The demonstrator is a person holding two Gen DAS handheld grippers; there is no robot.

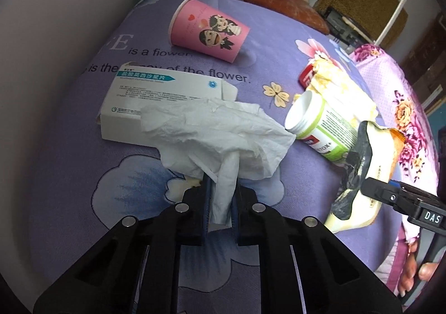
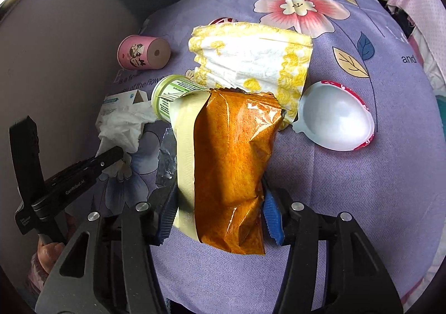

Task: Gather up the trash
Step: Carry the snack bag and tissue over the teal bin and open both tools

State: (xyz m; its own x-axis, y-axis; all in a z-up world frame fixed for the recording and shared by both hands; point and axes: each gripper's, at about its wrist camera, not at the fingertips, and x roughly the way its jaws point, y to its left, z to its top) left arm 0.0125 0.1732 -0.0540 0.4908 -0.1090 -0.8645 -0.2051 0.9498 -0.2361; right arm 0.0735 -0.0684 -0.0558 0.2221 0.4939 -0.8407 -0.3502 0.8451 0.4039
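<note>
My left gripper [image 1: 221,202] is shut on a crumpled white tissue [image 1: 217,132], which drapes over a white medicine box [image 1: 156,96]; both also show in the right wrist view, the tissue [image 2: 120,127] and the left gripper [image 2: 111,156]. My right gripper [image 2: 217,216] is shut on an orange and cream snack bag [image 2: 231,163], seen in the left wrist view too [image 1: 368,169]. A green-labelled white bottle [image 1: 317,124] lies on its side between the two. A pink paper cup [image 1: 207,31] lies tipped over at the back.
A yellow-patterned white napkin [image 2: 251,63] lies behind the bag. A white plastic lid with a red rim [image 2: 334,118] lies to the right. All rest on a purple flowered cloth [image 2: 348,188]. A grey wall [image 2: 55,49] is at the left.
</note>
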